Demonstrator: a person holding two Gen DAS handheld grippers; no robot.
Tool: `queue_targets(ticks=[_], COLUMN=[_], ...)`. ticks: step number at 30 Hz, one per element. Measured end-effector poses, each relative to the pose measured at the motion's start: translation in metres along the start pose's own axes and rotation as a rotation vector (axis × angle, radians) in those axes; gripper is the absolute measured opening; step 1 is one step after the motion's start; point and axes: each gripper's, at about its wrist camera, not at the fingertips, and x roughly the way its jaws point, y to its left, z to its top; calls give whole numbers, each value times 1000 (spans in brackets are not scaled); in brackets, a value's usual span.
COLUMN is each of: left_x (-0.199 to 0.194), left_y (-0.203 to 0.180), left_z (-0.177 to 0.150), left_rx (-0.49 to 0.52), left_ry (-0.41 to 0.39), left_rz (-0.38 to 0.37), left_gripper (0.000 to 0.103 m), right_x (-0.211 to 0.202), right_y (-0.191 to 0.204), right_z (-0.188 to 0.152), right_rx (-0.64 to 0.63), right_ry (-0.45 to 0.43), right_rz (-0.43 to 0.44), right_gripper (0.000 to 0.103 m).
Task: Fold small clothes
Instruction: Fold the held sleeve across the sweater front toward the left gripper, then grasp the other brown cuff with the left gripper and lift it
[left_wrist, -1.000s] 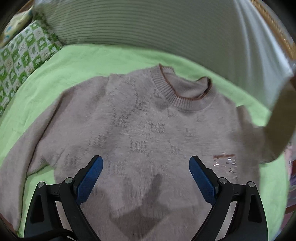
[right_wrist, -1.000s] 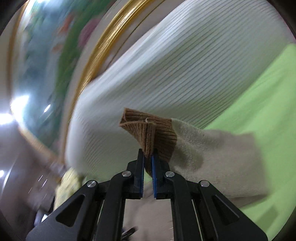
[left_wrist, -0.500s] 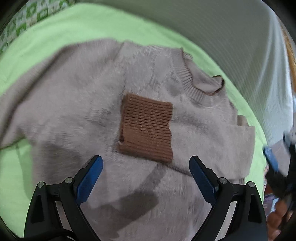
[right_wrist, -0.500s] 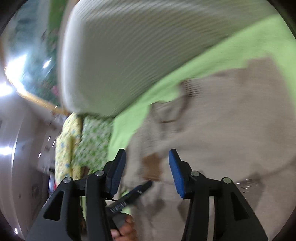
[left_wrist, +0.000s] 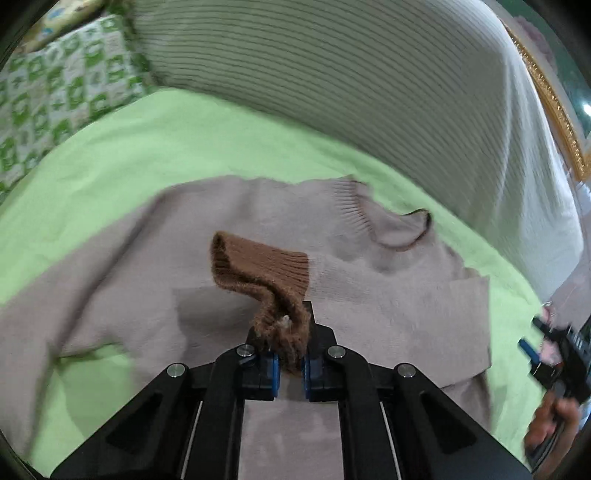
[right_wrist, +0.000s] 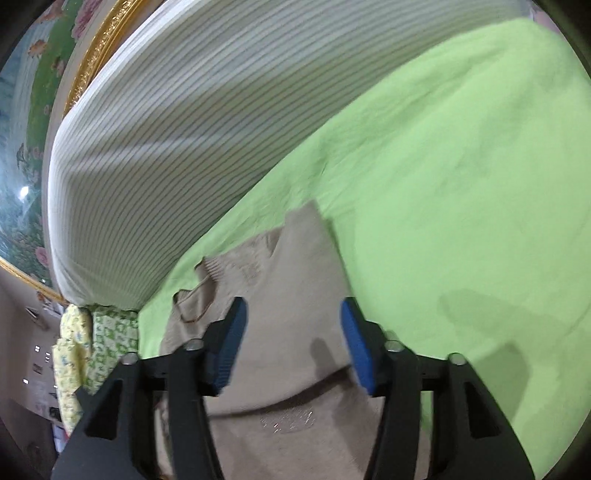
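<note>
Pinching the brown cuff (left_wrist: 266, 273) between its blue pads, my left gripper (left_wrist: 290, 365) lifts it above the sweater (left_wrist: 388, 295), which lies flat on the green sheet (left_wrist: 147, 147). My right gripper (right_wrist: 291, 339) hangs with jaws spread over the sweater's edge, holding nothing. A striped pillow (right_wrist: 184, 110) lies beyond.

You see: beige sweater (left_wrist: 369, 295), brown ribbed cuff (left_wrist: 266, 266), lime sheet (left_wrist: 147, 147), striped white pillow (left_wrist: 332, 74), green-checked cushion (left_wrist: 55, 92) upper left.
</note>
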Motion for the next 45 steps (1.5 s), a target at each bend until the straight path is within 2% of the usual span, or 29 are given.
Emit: queue_targets(ticks=[2, 4, 9, 11, 13, 14, 15, 17, 19, 21, 23, 26, 28, 29, 30, 32, 34, 37, 38, 41, 45], left_x=[11, 14, 11, 11, 12, 10, 10, 9, 15, 28, 45, 52, 46, 40, 34, 20, 6, -21, -30, -55, -78], left_y=[17, 23, 11, 8, 8, 10, 8, 5, -2, -7, -2, 4, 4, 7, 8, 15, 23, 43, 48, 74, 109], left_z=[-11, -16, -19, -20, -23, -24, -24, -23, -24, -27, -31, -32, -31, -30, -31, -33, -36, -45, -49, -61, -76], left_rx=[-49, -84, -46, -27, -33, -32, -29, -28, -10, 23, 42, 54, 64, 57, 53, 49, 56, 72, 81, 120, 136], left_ry=[55, 65, 43, 42, 49, 49, 48, 48, 48, 53, 80, 90, 95, 90, 86, 81, 75, 70, 65, 66, 83], left_rz=[-7, -15, -5, 2, -6, -6, -7, -24, -23, 22, 67, 60, 65, 56, 58, 76, 88, 120, 135, 196, 273], left_gripper=[7, 7, 7, 7, 7, 7, 7, 7, 7, 7, 8, 11, 18, 21, 23, 27, 28, 42, 46, 47, 57], right_x=[10, 28, 82, 101, 112, 114, 117, 112, 103, 99, 105, 117, 113, 108, 100, 86, 68, 50, 45, 38, 34], right_y=[4, 13, 19, 17, 13, 15, 19, 19, 20, 18, 18, 20, 22, 24, 26, 34, 44, 59, 64, 77, 86], right_z=[3, 5, 5, 6, 7, 8, 12, 24, 37, 43, 38, 24, 22, 22, 22, 17, 10, -5, -12, -35, -73], right_rx=[-42, -94, -237, -248, -251, -275, -311, -311, -330, -341, -356, -405, -382, -364, -350, -339, -346, -355, -356, -369, -377], right_ry=[-12, 19, 119, 152, 170, 176, 204, 193, 151, 135, 144, 158, 142, 128, 109, 73, 38, 40, 45, 82, 137], right_rz=[-36, -68, -208, -249, -227, -215, -216, -209, -223, -243, -271, -327, -350, -353, -343, -309, -266, -189, -161, -92, -45], right_gripper=[65, 65, 65, 65, 62, 30, 8, 8, 8, 7, 7, 10, 17, 26, 36, 50, 51, 51, 51, 51, 51])
